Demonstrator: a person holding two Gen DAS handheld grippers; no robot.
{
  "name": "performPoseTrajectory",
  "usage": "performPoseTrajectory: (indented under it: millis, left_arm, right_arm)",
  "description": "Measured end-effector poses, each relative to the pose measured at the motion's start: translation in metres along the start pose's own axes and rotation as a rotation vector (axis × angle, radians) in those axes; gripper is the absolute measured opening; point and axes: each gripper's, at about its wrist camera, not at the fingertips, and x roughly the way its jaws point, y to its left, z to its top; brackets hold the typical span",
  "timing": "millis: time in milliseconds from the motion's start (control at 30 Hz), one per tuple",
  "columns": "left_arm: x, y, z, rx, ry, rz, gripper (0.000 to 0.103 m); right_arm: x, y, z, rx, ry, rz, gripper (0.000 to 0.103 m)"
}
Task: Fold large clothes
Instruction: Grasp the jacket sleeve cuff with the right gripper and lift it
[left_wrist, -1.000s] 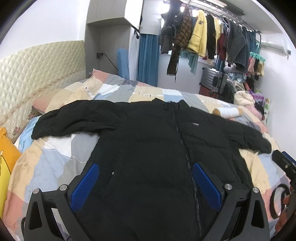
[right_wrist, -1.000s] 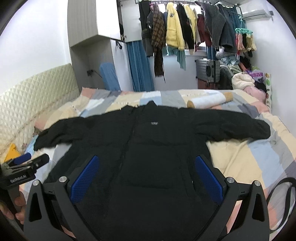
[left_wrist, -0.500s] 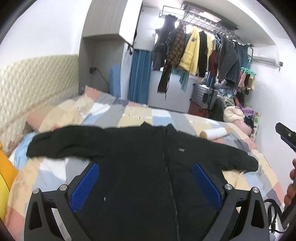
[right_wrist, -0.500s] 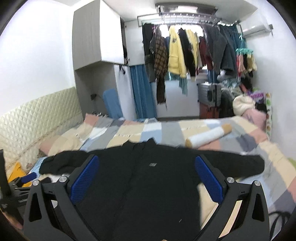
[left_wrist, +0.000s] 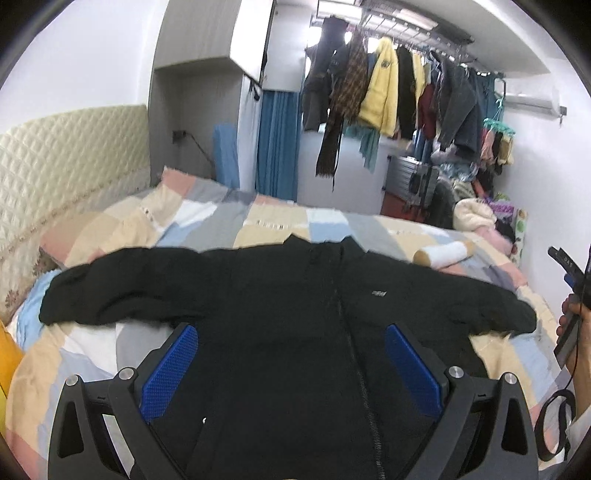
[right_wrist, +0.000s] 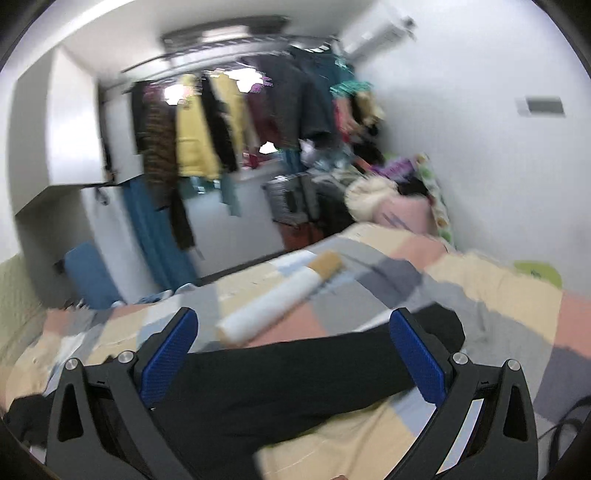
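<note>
Two hand-held grippers were raised above a bed, each with its blue-padded fingers spread wide and nothing between them. From the left gripper (left_wrist: 291, 363), the view looked down the length of a black jacket (left_wrist: 280, 314) lying flat and face up on a patchwork bedspread (left_wrist: 258, 221), zipper closed up the middle, both sleeves stretched straight out to the sides. At the far right edge of that view, a hand (left_wrist: 576, 332) gripped the handle of the other tool. The right gripper (right_wrist: 293, 356) was turned toward the jacket's sleeve (right_wrist: 295, 373), a dark band that ran across the quilt below its open fingers; this view was blurred. Beyond the sleeve lay a white roll with a tan end (right_wrist: 280, 299) on the bedspread. Farther out in the left view, a quilted cream headboard (left_wrist: 66, 177) ran along the left of the bed, a blue curtain (left_wrist: 277, 144) hung past the bed's far edge, and a ceiling rack held hanging clothes (left_wrist: 384, 88), a yellow coat among them. More clothes were piled against the right wall (left_wrist: 476, 214).
</note>
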Motion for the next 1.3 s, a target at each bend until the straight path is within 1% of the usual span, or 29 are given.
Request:
performPoseTrajectory:
  millis: [67, 133, 167, 267, 400, 500, 600, 667, 767, 833, 867, 900, 967, 1033, 1067, 1100, 1133, 1167, 1200, 1233, 1300]
  left_arm:
    - [0.012, 0.001, -0.002, 0.011, 0.014, 0.004, 0.102]
    - [0.023, 0.001, -0.005, 0.024, 0.025, 0.015, 0.102]
    - [0.027, 0.001, -0.008, 0.029, 0.03, 0.018, 0.102]
    - [0.041, 0.0, -0.013, 0.034, 0.051, 0.014, 0.102]
    - [0.061, 0.002, -0.02, 0.017, 0.087, 0.005, 0.102]
    - [0.078, 0.004, -0.024, 0.015, 0.116, 0.006, 0.102]
    - [0.094, 0.007, -0.029, 0.009, 0.138, 0.011, 0.102]
    - [0.105, 0.01, -0.033, 0.004, 0.154, 0.012, 0.102]
    - [0.12, 0.014, -0.037, 0.0, 0.168, 0.018, 0.102]
    - [0.127, 0.017, -0.038, -0.002, 0.169, 0.026, 0.102]
    - [0.132, 0.017, -0.04, 0.007, 0.167, 0.039, 0.102]
    - [0.135, 0.016, -0.04, 0.018, 0.165, 0.049, 0.102]
    - [0.142, 0.015, -0.042, 0.035, 0.166, 0.065, 0.102]
    - [0.15, 0.015, -0.044, 0.031, 0.177, 0.071, 0.102]
    - [0.155, 0.016, -0.044, 0.023, 0.186, 0.068, 0.102]
    - [0.159, 0.017, -0.045, 0.014, 0.194, 0.061, 0.102]
    - [0.163, 0.016, -0.044, 0.019, 0.195, 0.054, 0.102]
    - [0.166, 0.015, -0.044, 0.049, 0.186, 0.056, 0.102]
    - [0.167, 0.015, -0.045, 0.075, 0.17, 0.073, 0.102]
    - [0.167, 0.014, -0.045, 0.104, 0.144, 0.098, 0.102]
    - [0.168, 0.016, -0.046, 0.134, 0.12, 0.122, 0.102]
  right_arm:
    - [0.022, -0.028, -0.006, 0.037, -0.003, -0.031, 0.103]
    - [0.041, -0.059, -0.012, 0.103, 0.001, -0.032, 0.103]
    - [0.053, -0.076, -0.016, 0.138, 0.009, -0.047, 0.103]
    - [0.076, -0.105, -0.029, 0.209, 0.041, -0.081, 0.103]
    - [0.105, -0.146, -0.059, 0.321, 0.099, -0.141, 0.103]
    - [0.121, -0.167, -0.078, 0.361, 0.137, -0.177, 0.102]
    - [0.134, -0.191, -0.092, 0.424, 0.155, -0.193, 0.099]
    - [0.141, -0.202, -0.098, 0.443, 0.165, -0.201, 0.098]
    - [0.157, -0.218, -0.105, 0.467, 0.179, -0.194, 0.092]
    - [0.167, -0.225, -0.109, 0.493, 0.171, -0.182, 0.091]
    - [0.171, -0.228, -0.11, 0.499, 0.157, -0.183, 0.089]
    - [0.174, -0.229, -0.11, 0.501, 0.143, -0.183, 0.084]
    - [0.18, -0.231, -0.113, 0.513, 0.113, -0.173, 0.078]
    - [0.184, -0.232, -0.116, 0.523, 0.089, -0.163, 0.074]
    - [0.185, -0.232, -0.117, 0.524, 0.081, -0.16, 0.069]
    - [0.184, -0.234, -0.118, 0.528, 0.07, -0.15, 0.061]
    - [0.183, -0.235, -0.119, 0.53, 0.061, -0.143, 0.057]
    - [0.182, -0.235, -0.12, 0.534, 0.055, -0.138, 0.048]
    - [0.181, -0.235, -0.12, 0.537, 0.05, -0.13, 0.041]
    - [0.181, -0.235, -0.12, 0.538, 0.047, -0.121, 0.038]
    - [0.182, -0.233, -0.118, 0.524, 0.044, -0.106, 0.025]
